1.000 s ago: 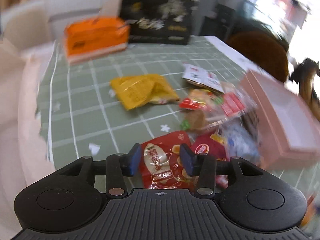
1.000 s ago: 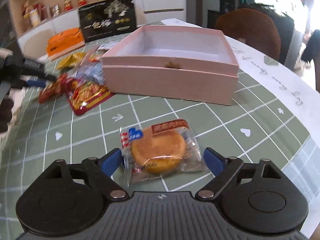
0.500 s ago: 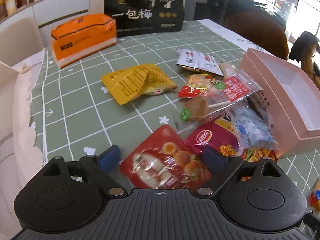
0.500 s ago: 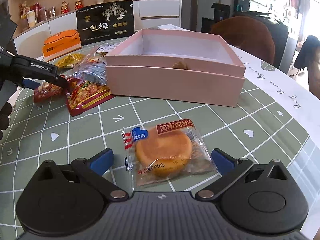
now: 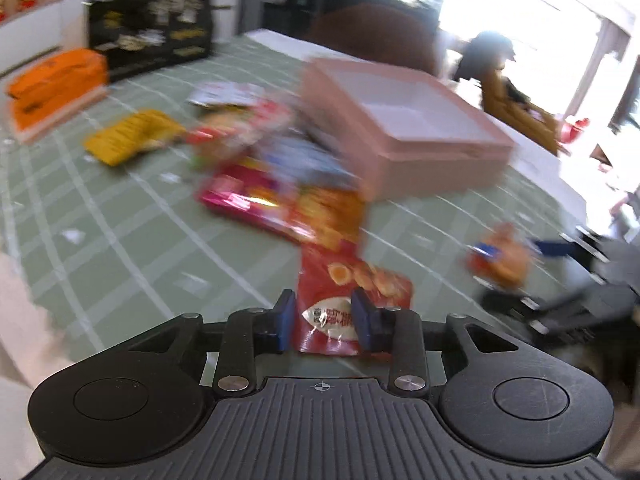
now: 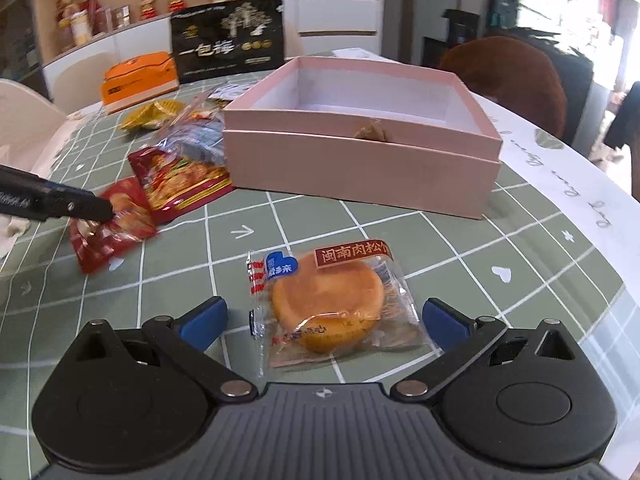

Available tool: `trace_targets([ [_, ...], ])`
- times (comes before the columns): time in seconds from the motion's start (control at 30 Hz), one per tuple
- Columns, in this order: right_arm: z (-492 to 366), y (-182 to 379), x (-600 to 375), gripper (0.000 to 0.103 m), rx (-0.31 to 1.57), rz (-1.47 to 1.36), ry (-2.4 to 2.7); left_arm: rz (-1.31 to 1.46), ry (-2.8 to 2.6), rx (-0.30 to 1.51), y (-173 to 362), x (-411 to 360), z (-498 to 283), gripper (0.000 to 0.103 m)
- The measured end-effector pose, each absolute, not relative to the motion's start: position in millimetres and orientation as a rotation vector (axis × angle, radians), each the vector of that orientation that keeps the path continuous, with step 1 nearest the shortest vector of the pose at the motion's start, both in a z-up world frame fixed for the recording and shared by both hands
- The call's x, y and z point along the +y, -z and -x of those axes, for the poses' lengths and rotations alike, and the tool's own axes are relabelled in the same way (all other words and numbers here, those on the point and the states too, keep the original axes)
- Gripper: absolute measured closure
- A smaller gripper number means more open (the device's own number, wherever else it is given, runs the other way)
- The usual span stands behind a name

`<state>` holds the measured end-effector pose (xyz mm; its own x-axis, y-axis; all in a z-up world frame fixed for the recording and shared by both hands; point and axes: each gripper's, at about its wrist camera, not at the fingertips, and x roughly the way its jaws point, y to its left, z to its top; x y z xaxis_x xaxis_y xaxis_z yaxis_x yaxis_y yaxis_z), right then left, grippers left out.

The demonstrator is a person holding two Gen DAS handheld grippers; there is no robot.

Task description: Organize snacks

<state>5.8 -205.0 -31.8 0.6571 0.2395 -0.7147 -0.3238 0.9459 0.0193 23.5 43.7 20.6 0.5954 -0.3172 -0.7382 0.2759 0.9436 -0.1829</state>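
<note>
Green gridded cloth covers our table, shelves of figurines behind. Blur in our left wrist view smears the snack heap, so we cannot count it. Our left tongs are closing on one red egg-snack packet. Our right tongs stand wide around one wrapped pastry, untouched. One pink box sits beyond.

"一包梅" is read in gold on the black box standing behind the pink box; "闽南肉松" is read on a red label of the clear cake wrapper lying in front of the pink box; other print is too blurred to be read.
</note>
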Motion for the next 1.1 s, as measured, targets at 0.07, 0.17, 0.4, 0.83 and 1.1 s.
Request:
trace_targets([
  [0.07, -6.9, 30.5, -210.8, 0.000, 0.808, 0.122, -0.334, 0.064, 0.400, 0.872, -15.6, 30.6, -17.6, 0.066],
  [0.17, -5.2, 29.8, -219.9, 0.000, 0.825, 0.129, -0.338, 0.097, 0.413, 0.882, -12.1, 18.6, -17.5, 0.065],
  [0.4, 8.7, 30.5, -235.3, 0.000, 0.823, 0.110, -0.296, -0.006, 0.400, 0.822, -41.8, 6.4, -10.6, 0.065],
  [0.83, 16.1, 26.9, -251.9, 0.003, 0.847, 0.057, -0.231, -0.289, 0.514, 0.879, -20.2, -61.5, -0.8, 0.036],
  [1.1, 23.5, 30.8, -252.0, 0.003, 0.809, 0.066, -0.206, -0.217, 0.291, 0.859, -19.8, -44.8, -7.0, 0.034],
])
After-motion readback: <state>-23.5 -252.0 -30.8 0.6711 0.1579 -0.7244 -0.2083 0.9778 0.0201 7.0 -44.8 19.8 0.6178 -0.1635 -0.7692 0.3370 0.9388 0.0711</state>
